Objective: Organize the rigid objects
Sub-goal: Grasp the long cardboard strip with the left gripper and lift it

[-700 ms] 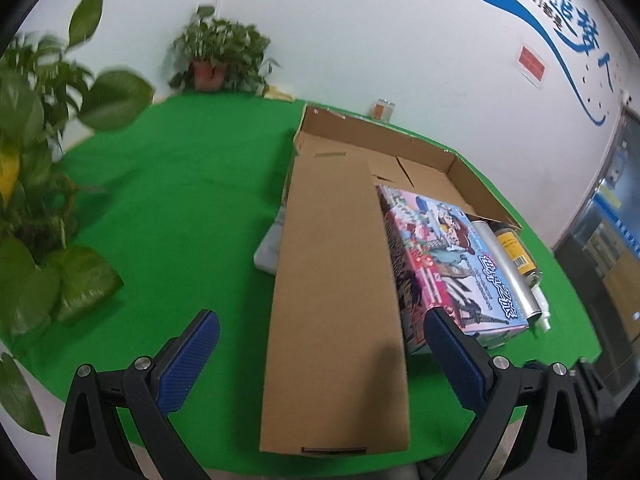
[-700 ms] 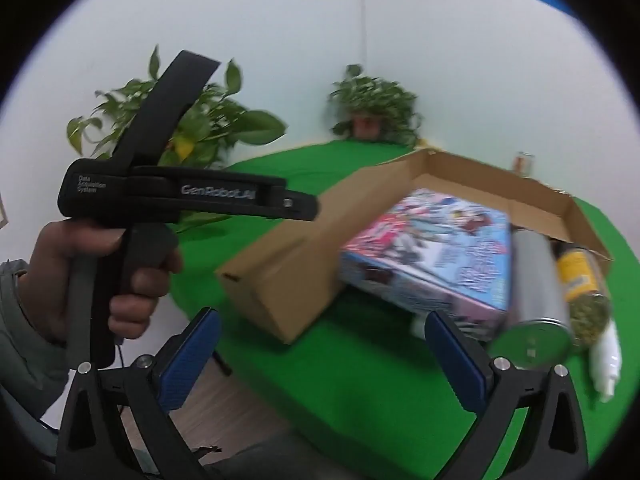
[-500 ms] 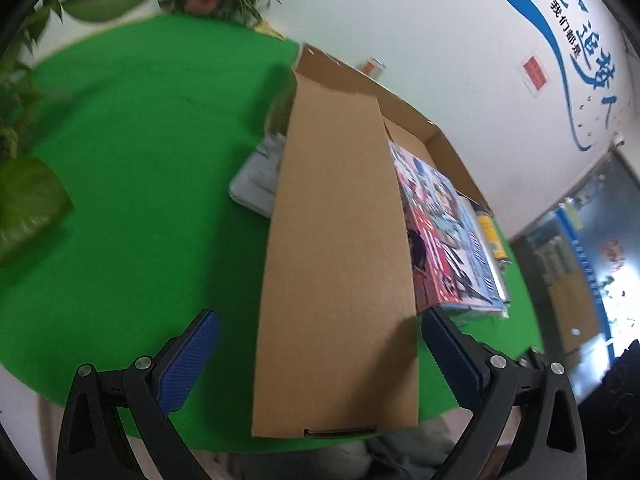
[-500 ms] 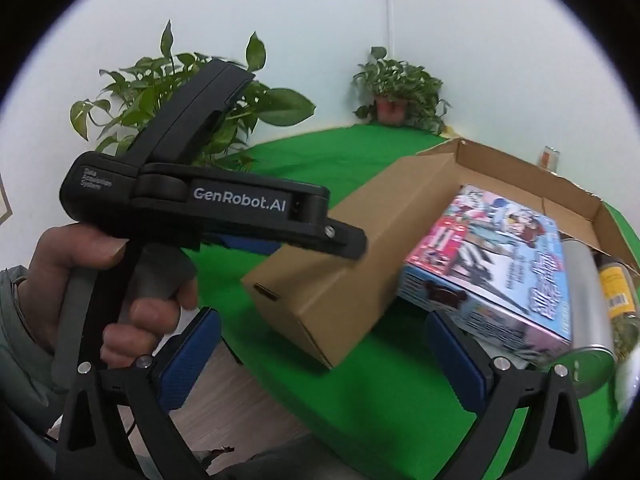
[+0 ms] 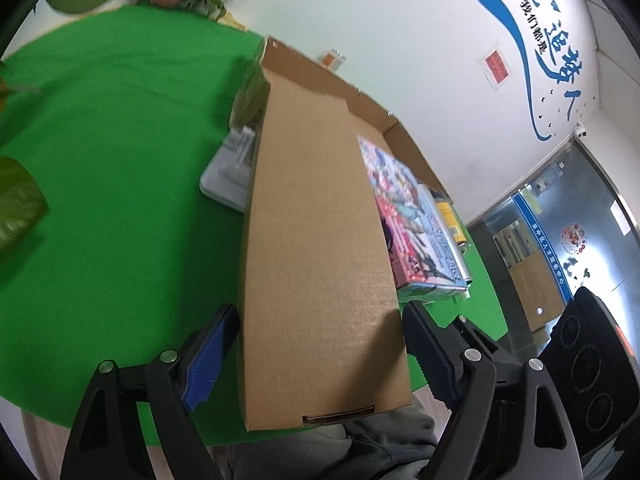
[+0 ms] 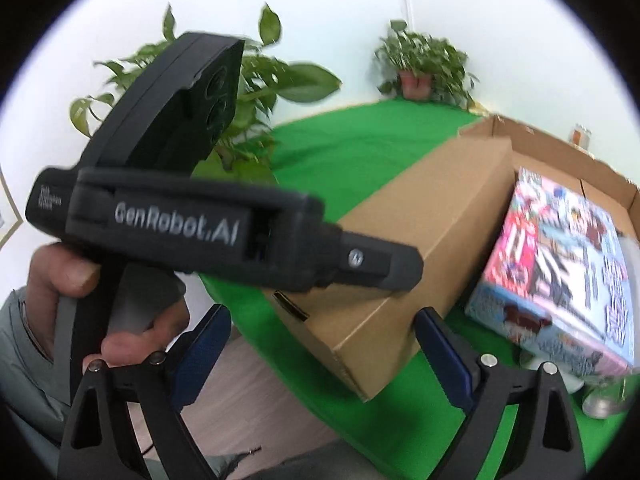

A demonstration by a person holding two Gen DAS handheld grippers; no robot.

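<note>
On the green table: long carton lies lengthwise, near end overhanging the table edge, flap side open; toy box just beside it, cans beyond. Left gripper straddles the carton's near end, jaws wide, pads not visibly pressing. Right gripper hangs back, jaws wide, empty. Looks like the approach step; next move likely needs the left jaws closed square on the carton sides. Room: white walls, blue lettering, potted plants at the far edge.
</note>
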